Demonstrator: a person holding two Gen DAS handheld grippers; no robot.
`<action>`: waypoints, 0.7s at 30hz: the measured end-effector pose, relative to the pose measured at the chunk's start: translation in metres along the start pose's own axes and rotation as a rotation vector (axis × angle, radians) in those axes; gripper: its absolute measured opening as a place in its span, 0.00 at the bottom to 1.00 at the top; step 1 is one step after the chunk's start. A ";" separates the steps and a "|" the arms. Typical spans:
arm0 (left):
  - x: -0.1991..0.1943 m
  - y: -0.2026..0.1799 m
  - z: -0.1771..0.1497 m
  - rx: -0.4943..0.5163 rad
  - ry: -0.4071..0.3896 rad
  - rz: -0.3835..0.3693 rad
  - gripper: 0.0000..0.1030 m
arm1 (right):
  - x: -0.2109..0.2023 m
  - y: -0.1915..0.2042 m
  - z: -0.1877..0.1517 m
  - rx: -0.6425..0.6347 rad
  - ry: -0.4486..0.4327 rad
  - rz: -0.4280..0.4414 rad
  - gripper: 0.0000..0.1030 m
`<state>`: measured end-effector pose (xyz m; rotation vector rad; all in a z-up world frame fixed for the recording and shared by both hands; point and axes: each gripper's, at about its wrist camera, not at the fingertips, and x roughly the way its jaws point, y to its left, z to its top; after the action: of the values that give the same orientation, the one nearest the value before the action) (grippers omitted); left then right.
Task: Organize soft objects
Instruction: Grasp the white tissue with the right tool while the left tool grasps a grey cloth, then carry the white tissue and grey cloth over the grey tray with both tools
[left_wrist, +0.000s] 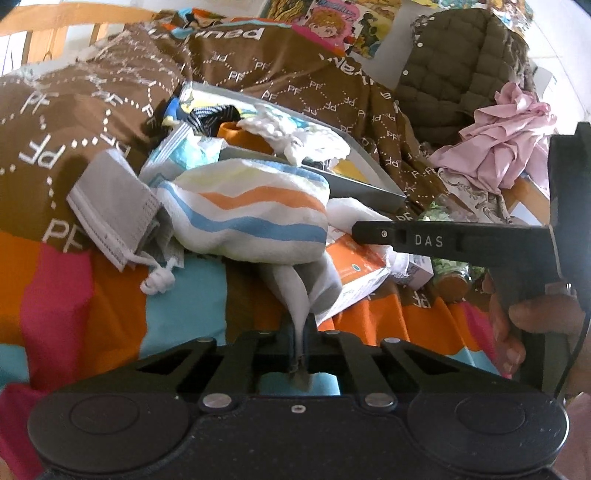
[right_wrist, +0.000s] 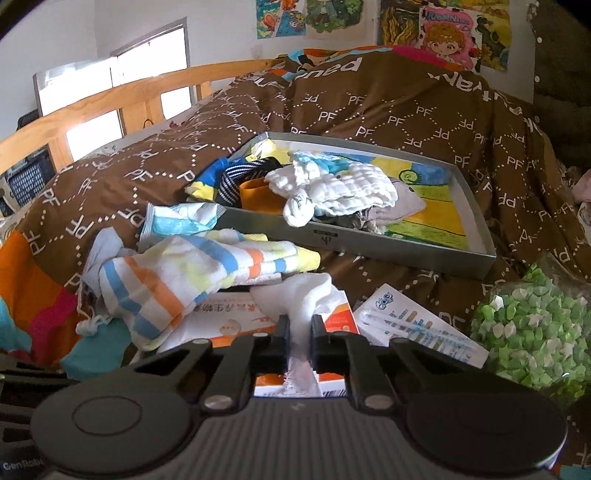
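Both grippers pinch the striped towel (left_wrist: 243, 218) on the bed: left gripper (left_wrist: 301, 325) clamped on one corner, right gripper (right_wrist: 299, 328) on another. Next likely calls for lifting it toward the grey tray (right_wrist: 369, 247).

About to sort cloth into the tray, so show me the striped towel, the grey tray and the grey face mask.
striped towel (left_wrist: 243, 218): left wrist view, on its orange and blue stripes.
grey tray (right_wrist: 369, 247): right wrist view, on its near outer wall.
grey face mask (left_wrist: 110, 199): left wrist view, on its pleated front.

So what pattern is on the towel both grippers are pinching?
White striped towel with wavy blue, orange and pale yellow bands; clearest in the right wrist view.
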<state>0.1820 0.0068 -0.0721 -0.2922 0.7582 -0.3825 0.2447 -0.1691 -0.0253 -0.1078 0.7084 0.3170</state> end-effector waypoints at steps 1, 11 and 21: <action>0.000 -0.001 0.000 -0.007 0.006 -0.004 0.03 | -0.001 0.002 -0.001 -0.011 0.001 -0.001 0.11; -0.010 -0.011 -0.006 -0.027 0.027 -0.034 0.02 | -0.033 0.012 -0.008 -0.075 -0.028 0.018 0.10; -0.056 -0.034 -0.008 0.058 -0.091 -0.035 0.02 | -0.079 0.023 -0.008 -0.131 -0.192 0.014 0.10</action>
<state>0.1312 -0.0002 -0.0305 -0.2666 0.6523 -0.4205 0.1757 -0.1690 0.0208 -0.1946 0.4982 0.3815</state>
